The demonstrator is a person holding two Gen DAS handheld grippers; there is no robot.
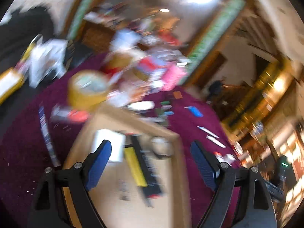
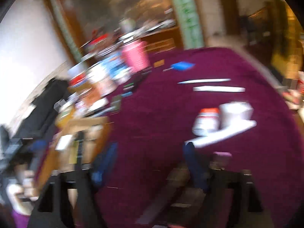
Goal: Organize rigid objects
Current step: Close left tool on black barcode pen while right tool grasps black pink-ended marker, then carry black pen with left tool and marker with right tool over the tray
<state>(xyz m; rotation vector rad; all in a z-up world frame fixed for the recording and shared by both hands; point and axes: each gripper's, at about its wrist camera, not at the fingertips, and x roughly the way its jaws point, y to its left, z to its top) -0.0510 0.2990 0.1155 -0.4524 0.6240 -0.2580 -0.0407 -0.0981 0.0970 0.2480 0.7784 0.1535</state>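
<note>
On the maroon cloth (image 1: 22, 136) that covers this table, the sorting looks to me only partly done. A shallow cardboard box (image 1: 178, 163) sits near the table's front edge and already holds a few things: a white packet (image 1: 112, 142), a yellow bar (image 1: 134, 169), a long dark strip (image 1: 146, 171) and a small pale jar (image 1: 161, 146) in the far corner (both views are badly smeared, so I won't swear to what each one is). The left gripper (image 1: 150, 163) hangs over that box with its jaws spread wide and nothing between them.

Plenty is left out. A roll of tan tape (image 1: 87, 89) stands just beyond the box, a heap of colourful clutter lies behind it, and loose on the cloth are a blue piece (image 2: 182, 66), two white sticks (image 2: 218, 89), an orange-capped bottle (image 2: 206, 121) and a white box (image 2: 237, 112). The right gripper (image 2: 150, 163) is over bare cloth near those last two, jaws apart, empty.
</note>
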